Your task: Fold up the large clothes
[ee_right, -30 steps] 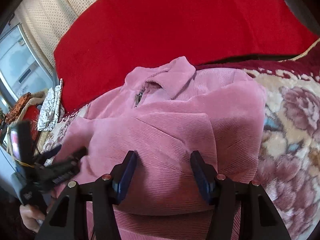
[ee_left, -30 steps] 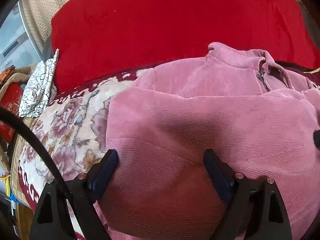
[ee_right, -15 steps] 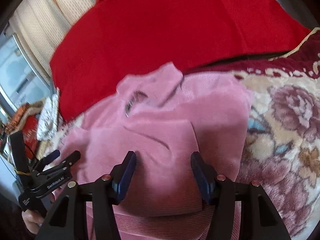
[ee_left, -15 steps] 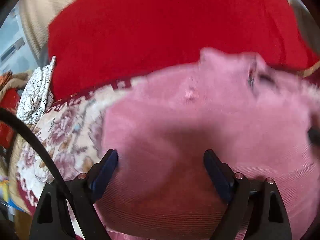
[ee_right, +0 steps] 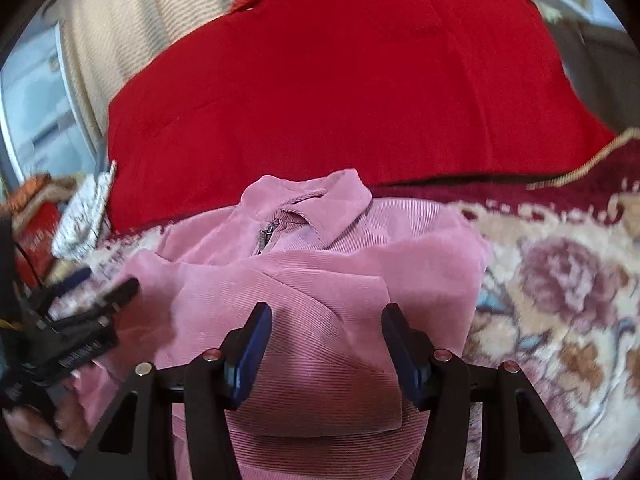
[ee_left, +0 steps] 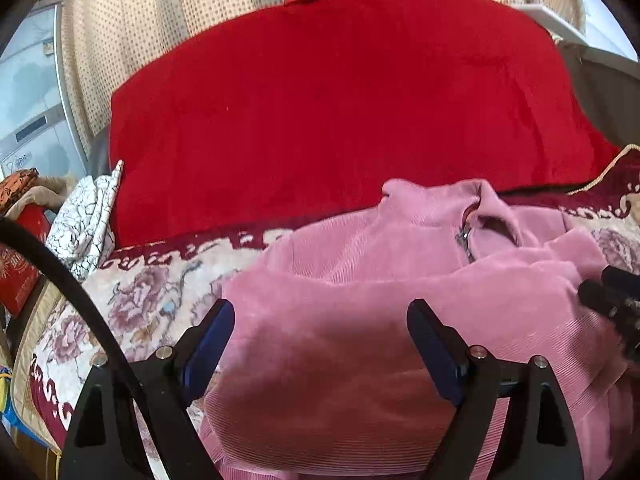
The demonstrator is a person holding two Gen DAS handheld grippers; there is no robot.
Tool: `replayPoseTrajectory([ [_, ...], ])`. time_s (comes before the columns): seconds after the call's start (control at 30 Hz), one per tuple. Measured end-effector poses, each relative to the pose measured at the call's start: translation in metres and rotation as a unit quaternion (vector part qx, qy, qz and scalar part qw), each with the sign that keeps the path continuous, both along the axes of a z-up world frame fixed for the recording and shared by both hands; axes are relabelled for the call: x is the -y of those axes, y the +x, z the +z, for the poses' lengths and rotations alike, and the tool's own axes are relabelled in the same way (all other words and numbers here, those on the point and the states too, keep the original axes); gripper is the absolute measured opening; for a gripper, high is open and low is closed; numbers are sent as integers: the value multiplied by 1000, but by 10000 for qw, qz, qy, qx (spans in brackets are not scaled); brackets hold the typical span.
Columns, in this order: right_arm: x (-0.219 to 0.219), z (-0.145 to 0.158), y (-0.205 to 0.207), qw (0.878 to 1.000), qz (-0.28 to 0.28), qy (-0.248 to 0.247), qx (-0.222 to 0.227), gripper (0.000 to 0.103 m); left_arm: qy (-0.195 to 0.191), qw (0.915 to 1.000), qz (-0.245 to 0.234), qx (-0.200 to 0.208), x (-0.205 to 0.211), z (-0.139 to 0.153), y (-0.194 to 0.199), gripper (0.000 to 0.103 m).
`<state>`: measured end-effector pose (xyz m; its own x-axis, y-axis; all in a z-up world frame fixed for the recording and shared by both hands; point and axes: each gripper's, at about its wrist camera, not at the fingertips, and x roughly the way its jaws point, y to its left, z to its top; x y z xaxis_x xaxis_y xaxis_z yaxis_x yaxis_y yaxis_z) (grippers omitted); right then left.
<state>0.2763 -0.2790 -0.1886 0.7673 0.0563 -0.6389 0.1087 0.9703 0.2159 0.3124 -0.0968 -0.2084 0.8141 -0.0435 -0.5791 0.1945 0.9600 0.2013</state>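
Observation:
A pink corduroy garment [ee_left: 400, 312] [ee_right: 320, 280] lies folded on a floral blanket [ee_left: 152, 304] [ee_right: 560, 300], its collar and zipper [ee_right: 266, 236] pointing away from me. My left gripper [ee_left: 320, 320] hovers over the garment's near left part, its jaws wide apart and the blue pads [ee_left: 208, 344] clear of the cloth. My right gripper [ee_right: 326, 332] hangs over the near right part, jaws half apart with a fabric hump under them, not pinched. Each gripper shows in the other's view: the left gripper [ee_right: 104, 284] in a hand [ee_right: 36, 432], the right gripper [ee_left: 612, 296] at the frame's edge.
A big red cushion [ee_left: 340, 100] [ee_right: 340, 80] rises right behind the garment. A white crackle-patterned cloth [ee_left: 88, 220] and a red box [ee_left: 16, 280] sit at the left edge. A beige dotted curtain [ee_left: 160, 20] and a glass door [ee_left: 28, 100] stand behind.
Both grippers have lifted and tipped upward, so the garment sits lower in each view and more curtain shows above the cushion. Jaw widths are the same. The garment lies as before.

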Motion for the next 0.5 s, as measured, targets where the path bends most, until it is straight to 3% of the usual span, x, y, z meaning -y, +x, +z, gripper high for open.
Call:
replayPoseTrajectory([
  [0.27, -22, 7, -6, 9946, 46, -1014, 204, 61, -330, 9994, 33, 140, -6, 6, 0, 88],
  [0.5, -36, 9, -8, 9866, 87, -1618, 179, 61, -290, 9995, -9, 92, -2, 1, 0, 88],
])
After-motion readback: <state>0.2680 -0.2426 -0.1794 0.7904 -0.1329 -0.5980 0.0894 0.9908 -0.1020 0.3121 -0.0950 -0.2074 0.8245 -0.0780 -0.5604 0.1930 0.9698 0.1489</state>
